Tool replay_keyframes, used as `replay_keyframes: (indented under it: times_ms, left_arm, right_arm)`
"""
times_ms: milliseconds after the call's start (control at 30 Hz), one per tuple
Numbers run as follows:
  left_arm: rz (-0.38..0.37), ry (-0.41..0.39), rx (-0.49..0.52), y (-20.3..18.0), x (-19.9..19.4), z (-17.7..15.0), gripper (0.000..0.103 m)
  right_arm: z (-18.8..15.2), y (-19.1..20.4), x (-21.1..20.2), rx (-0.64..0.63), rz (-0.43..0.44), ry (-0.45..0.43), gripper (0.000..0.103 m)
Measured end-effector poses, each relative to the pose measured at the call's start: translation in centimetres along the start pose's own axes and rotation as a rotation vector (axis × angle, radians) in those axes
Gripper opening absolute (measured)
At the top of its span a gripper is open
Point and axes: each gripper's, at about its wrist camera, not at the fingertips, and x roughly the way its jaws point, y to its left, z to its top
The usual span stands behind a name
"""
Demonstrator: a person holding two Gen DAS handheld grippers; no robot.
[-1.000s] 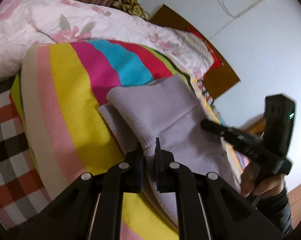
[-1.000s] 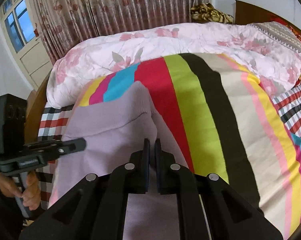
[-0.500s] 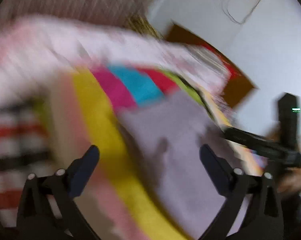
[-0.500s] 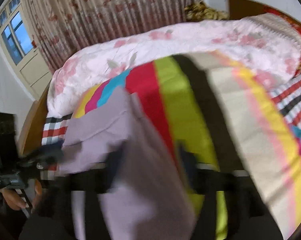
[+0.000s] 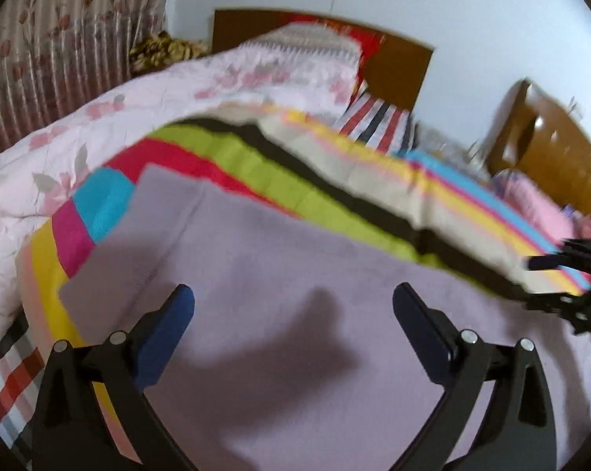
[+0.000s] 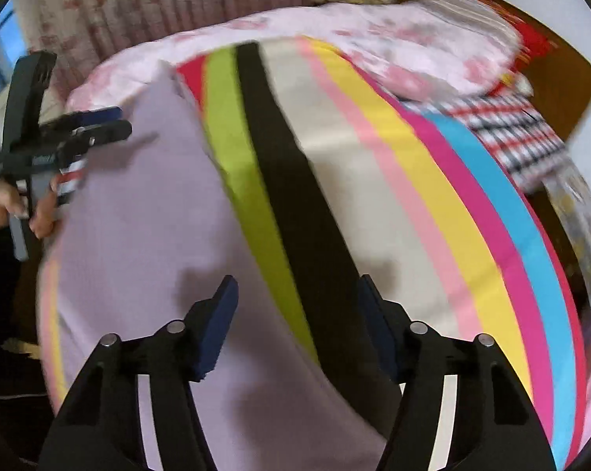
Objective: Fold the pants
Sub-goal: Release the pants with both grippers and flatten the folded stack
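A striped blanket [image 6: 432, 180] covers the bed, giving a broad flat surface on which the lilac pants [image 5: 295, 294] lie spread for folding. Above the fabric, the left gripper [image 5: 293, 304] and right gripper [image 6: 297, 294] both hang with jaws spread wide, gripping nothing.

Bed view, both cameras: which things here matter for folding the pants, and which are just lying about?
Job:
lilac pants
left gripper, open
right gripper, open
striped blanket, folding surface

Lying about:
floral quilt
checked sheet
curtain
headboard
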Motion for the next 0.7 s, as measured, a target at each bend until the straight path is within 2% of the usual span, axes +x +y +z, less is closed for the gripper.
replay_keyframes:
  times_ms: [33,67,100,133,167,200,233,267,333,367,433,533,600,700]
  left_arm:
    - [0.020,0.026,-0.010,0.2,0.8,-0.3,0.101]
    - [0.043,0.060,-0.023,0.8,1.9,-0.8,0.101]
    - [0.035,0.054,-0.016,1.1,2.2,-1.2,0.101]
    - [0.042,0.020,0.015,1.1,2.2,-1.6,0.102]
    - [0.055,0.012,0.039,1.1,2.2,-1.8,0.102]
    - [0.065,0.013,0.049,1.0,2.3,-1.9,0.102]
    - [0.066,0.016,0.040,1.0,2.3,-1.8,0.102]
    - [0.073,0.024,0.027,1.0,2.0,-1.7,0.102]
    - [0.139,0.026,-0.023,1.2,0.9,-1.6,0.101]
    - [0.157,0.009,-0.044,1.0,-0.2,-1.5,0.101]
    - [0.168,-0.065,-0.062,0.2,-3.1,-2.4,0.101]
    - [0.200,-0.088,-0.013,-1.7,-5.3,-4.5,0.101]
    - [0.224,-0.072,0.022,-2.4,-5.3,-5.8,0.101]
    - [0.267,-0.010,0.048,-2.3,-4.1,-6.8,0.101]
  right_arm:
    - [-0.9,0.0,-0.2,0.019,-0.003,-0.013,0.062]
    - [-1.9,0.4,-0.6,0.033,0.030,-0.029,0.062]
    - [-2.8,0.9,-0.7,0.027,0.049,-0.028,0.062]
    - [-3.6,1.6,-0.3,0.003,0.016,0.006,0.063]
    - [-4.0,1.9,0.1,-0.021,-0.022,0.035,0.069]
    - [-4.5,2.2,0.2,-0.034,-0.047,0.030,0.071]
    - [-4.8,1.9,-0.1,-0.016,-0.048,0.013,0.071]
    - [-4.8,1.3,0.0,0.029,-0.046,0.036,0.071]
    - [-4.6,1.4,-1.3,0.084,-0.137,0.004,0.071]
    - [-4.5,2.8,-2.8,0.078,-0.112,-0.064,0.071]
    - [-4.7,5.4,-4.0,0.054,-0.002,-0.119,0.071]
    - [-5.1,11.0,-4.1,-0.036,0.083,-0.133,0.072]
    - [-4.9,14.3,-2.8,-0.093,0.055,-0.130,0.072]
    - [-4.1,16.3,-0.2,-0.088,0.000,-0.104,0.073]
